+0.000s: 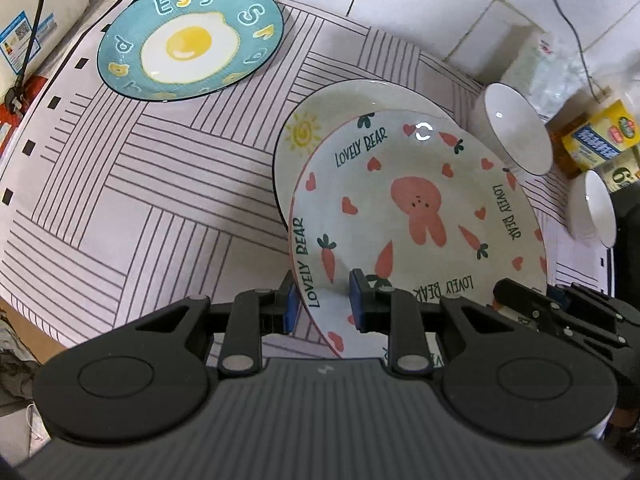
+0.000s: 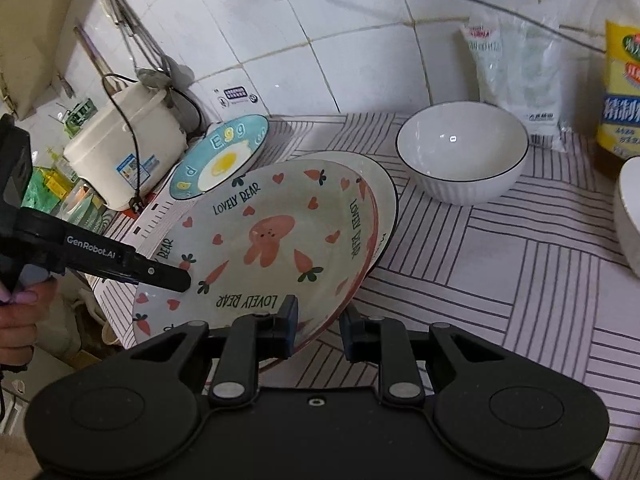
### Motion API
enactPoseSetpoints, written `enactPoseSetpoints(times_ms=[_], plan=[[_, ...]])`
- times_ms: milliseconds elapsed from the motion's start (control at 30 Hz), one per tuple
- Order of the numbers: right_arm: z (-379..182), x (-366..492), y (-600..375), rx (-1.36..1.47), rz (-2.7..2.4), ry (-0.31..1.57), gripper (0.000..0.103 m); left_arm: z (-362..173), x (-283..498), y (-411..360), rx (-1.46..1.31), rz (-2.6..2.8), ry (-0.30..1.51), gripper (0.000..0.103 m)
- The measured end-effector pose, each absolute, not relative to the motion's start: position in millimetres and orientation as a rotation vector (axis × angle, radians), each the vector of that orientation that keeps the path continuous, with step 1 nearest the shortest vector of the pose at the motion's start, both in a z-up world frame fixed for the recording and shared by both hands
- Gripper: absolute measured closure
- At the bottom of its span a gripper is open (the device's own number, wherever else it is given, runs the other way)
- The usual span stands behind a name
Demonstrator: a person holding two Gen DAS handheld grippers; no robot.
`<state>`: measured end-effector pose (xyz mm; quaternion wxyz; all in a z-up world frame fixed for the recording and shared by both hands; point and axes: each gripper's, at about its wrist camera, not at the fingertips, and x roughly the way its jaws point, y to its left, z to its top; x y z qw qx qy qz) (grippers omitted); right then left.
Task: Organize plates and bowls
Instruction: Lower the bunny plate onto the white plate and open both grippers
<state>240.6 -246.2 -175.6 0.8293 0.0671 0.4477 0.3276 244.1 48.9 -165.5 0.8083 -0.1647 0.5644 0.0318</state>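
Note:
A white "Lovely Bear" plate (image 1: 420, 216) with a pink rabbit and carrots lies tilted on a white sun-pattern plate (image 1: 320, 128). My left gripper (image 1: 324, 300) straddles its near-left rim, one finger above and one below. My right gripper (image 2: 318, 328) straddles its near-right rim (image 2: 280, 240) the same way. Both sets of jaws stand around the rim with small gaps. A teal "Egg" plate (image 1: 188, 40) lies flat at the far left. Two white bowls (image 1: 516, 128) (image 1: 592, 208) stand to the right; the nearer one also shows in the right wrist view (image 2: 460, 152).
A striped tablecloth (image 1: 140, 200) covers the table. A white rice cooker (image 2: 124, 144) with a black cord stands far left. A clear bag (image 2: 516, 60) and a yellow packet (image 2: 620, 92) stand by the tiled wall at the right.

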Motion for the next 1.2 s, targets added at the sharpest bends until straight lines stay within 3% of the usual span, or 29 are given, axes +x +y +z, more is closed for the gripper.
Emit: enactPoseSetpoints(times_ms=[700,1200], plan=[[-176,264,-221,0.047,0.636,1.021,0.075,-189,278,64,-0.406,0.093,1.319,0.078],[-180,256,-199,-0.086,0.567,0.992,0.062,-188,275,61,-0.387,0.085,1.337,0.079]])
